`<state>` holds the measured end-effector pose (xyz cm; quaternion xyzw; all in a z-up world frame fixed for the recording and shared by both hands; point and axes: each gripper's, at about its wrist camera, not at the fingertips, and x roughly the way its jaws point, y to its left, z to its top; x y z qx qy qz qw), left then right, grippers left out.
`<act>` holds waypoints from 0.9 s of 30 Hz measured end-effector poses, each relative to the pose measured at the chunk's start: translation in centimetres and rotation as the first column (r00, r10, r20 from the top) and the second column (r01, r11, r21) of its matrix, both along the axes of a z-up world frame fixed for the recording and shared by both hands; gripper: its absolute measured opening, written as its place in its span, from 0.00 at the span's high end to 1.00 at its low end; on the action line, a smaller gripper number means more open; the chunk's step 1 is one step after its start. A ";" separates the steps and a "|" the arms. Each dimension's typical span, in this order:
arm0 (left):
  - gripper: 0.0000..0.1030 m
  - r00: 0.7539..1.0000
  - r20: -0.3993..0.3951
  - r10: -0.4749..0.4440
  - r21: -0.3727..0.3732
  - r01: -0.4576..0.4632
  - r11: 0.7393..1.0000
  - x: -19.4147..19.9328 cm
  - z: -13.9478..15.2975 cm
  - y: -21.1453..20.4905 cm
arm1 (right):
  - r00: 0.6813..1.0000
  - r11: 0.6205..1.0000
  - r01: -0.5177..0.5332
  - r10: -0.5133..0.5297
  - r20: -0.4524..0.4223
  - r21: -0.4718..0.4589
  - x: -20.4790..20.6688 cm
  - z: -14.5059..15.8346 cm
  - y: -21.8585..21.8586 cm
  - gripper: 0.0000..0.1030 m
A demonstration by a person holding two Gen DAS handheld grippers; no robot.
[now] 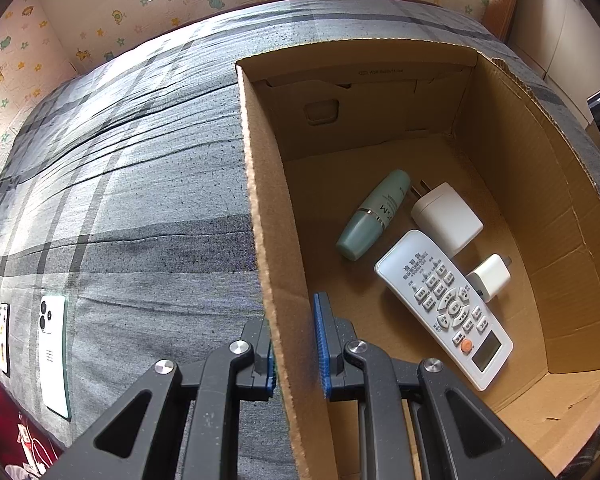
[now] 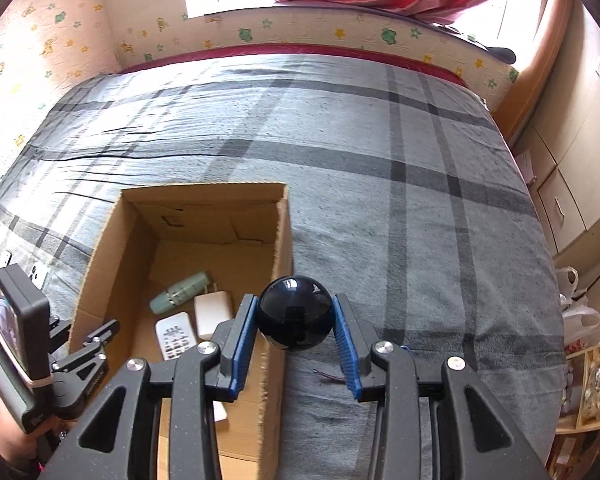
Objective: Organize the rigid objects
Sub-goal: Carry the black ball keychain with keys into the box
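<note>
An open cardboard box stands on the bed. Inside lie a teal bottle, a large white charger, a small white charger and a white remote. My left gripper is shut on the box's left wall, one pad on each side. In the right wrist view that gripper shows at the box edge, held by a hand. My right gripper is shut on a glossy black ball, raised just above the box's right wall.
The grey plaid bedspread stretches wide to the right of the box. Two phones lie on it left of the box. Cabinets and white bags stand off the bed's right side.
</note>
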<state>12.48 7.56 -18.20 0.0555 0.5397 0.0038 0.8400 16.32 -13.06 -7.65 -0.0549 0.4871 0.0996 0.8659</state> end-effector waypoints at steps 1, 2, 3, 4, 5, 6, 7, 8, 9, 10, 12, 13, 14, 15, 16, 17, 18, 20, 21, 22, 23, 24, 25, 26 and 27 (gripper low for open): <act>0.84 1.000 0.000 0.000 0.000 0.000 1.000 0.0 0.0 0.0 | 1.000 1.000 -0.009 0.009 0.000 0.002 0.0 0.0 0.5 0.61; 0.84 1.000 0.000 0.000 0.000 0.000 1.000 0.0 0.0 0.0 | 1.000 1.000 -0.017 0.017 0.000 0.003 -0.1 0.1 0.9 0.61; 0.84 1.000 0.000 0.000 0.000 0.000 1.000 0.0 0.0 0.0 | 1.000 1.000 -0.025 0.025 0.000 0.005 -0.1 0.1 1.3 0.61; 0.84 1.000 0.000 0.000 -0.001 0.000 1.000 0.0 0.0 0.0 | 0.999 0.999 -0.035 0.035 -0.002 0.006 -0.1 0.0 1.8 0.61; 0.84 1.000 -0.001 0.001 -0.002 -0.001 1.000 0.0 0.0 0.0 | 0.999 0.999 -0.042 0.042 -0.003 0.008 -0.2 0.0 2.2 0.61; 0.84 1.000 -0.001 0.001 -0.003 -0.001 1.000 0.0 0.0 0.1 | 0.999 0.999 -0.050 0.050 -0.004 0.012 -0.2 -0.1 2.6 0.61; 0.84 1.000 -0.001 0.001 -0.003 -0.001 1.000 0.0 0.0 0.1 | 0.998 0.998 -0.059 0.059 -0.006 0.013 -0.3 -0.1 3.0 0.61; 0.84 1.000 -0.001 0.001 -0.002 -0.001 1.000 0.0 0.0 0.1 | 0.998 0.998 -0.066 0.066 -0.008 0.014 -0.3 -0.2 3.4 0.61; 0.84 1.000 -0.001 0.001 -0.003 -0.001 1.000 0.0 0.0 0.1 | 0.997 0.997 -0.074 0.074 -0.010 0.016 -0.3 -0.4 3.8 0.61; 0.84 1.000 -0.001 0.001 -0.004 -0.001 1.000 0.0 0.0 0.1 | 0.997 0.997 -0.081 0.082 -0.014 0.018 -0.3 -0.5 4.2 0.61; 0.84 1.000 0.000 0.003 -0.007 -0.003 1.000 0.0 0.0 0.1 | 0.995 0.995 -0.095 0.095 -0.022 0.017 -0.3 -1.0 4.9 0.61; 0.84 1.000 0.000 0.003 -0.007 -0.003 1.000 0.0 0.1 0.2 | 0.994 0.995 -0.103 0.103 -0.026 0.019 -0.3 -1.2 5.3 0.61; 0.84 1.000 0.000 0.002 -0.006 -0.002 1.000 0.0 0.0 0.2 | 0.993 0.994 -0.110 0.110 -0.032 0.019 -0.3 -1.5 5.7 0.61; 0.84 1.000 0.000 0.002 -0.005 -0.002 1.000 0.0 0.1 0.2 | 0.993 0.993 -0.115 0.115 -0.037 0.019 -0.3 -1.7 6.0 0.61; 0.84 1.000 0.001 0.002 -0.006 -0.002 1.000 0.0 0.1 0.2 | 0.992 0.993 -0.120 0.121 -0.043 0.019 -0.3 -2.0 6.4 0.61; 0.84 1.000 0.001 0.002 -0.006 -0.002 1.000 0.0 0.0 0.2 | 0.991 0.992 -0.124 0.125 -0.049 0.020 -0.2 -2.3 6.7 0.61; 0.84 1.000 0.001 0.002 -0.006 -0.002 1.000 0.0 0.0 0.2 | 0.990 0.992 -0.127 0.128 -0.056 0.019 -0.1 -2.6 7.0 0.61; 0.84 1.000 0.001 0.003 -0.006 -0.003 1.000 0.0 0.0 0.2 | 0.989 0.991 -0.133 0.133 -0.068 0.016 0.0 -3.3 7.6 0.61; 0.84 1.000 0.001 0.003 -0.007 -0.003 1.000 0.0 0.0 0.2 | 0.988 0.991 -0.134 0.135 -0.074 0.015 0.1 -3.6 7.7 0.61; 0.84 1.000 0.001 0.003 -0.007 -0.003 1.000 0.0 0.1 0.2 | 0.988 0.991 -0.135 0.136 -0.080 0.014 0.1 -4.0 8.0 0.61; 0.84 1.000 0.001 0.003 -0.006 -0.003 1.000 0.0 0.1 0.2 | 0.987 0.991 -0.136 0.136 -0.085 0.012 0.2 -4.3 8.2 0.61; 0.84 1.000 0.001 0.002 -0.005 -0.002 1.000 0.0 0.1 0.2 | 0.986 0.991 -0.136 0.136 -0.092 0.010 0.3 -4.6 8.3 0.61; 0.84 1.000 0.001 0.003 -0.007 -0.003 1.000 0.0 0.1 0.2 | 0.986 0.991 -0.137 0.137 -0.100 0.008 0.3 -5.0 8.5 0.61; 0.84 1.000 0.001 0.003 -0.007 -0.003 1.000 0.0 0.1 0.2 | 0.985 0.990 -0.139 0.139 -0.106 0.009 0.3 -5.2 8.6 0.61; 0.84 1.000 0.001 0.003 -0.007 -0.003 1.000 0.0 0.1 0.3 | 0.984 0.990 -0.140 0.140 -0.113 0.008 0.4 -5.6 8.8 0.61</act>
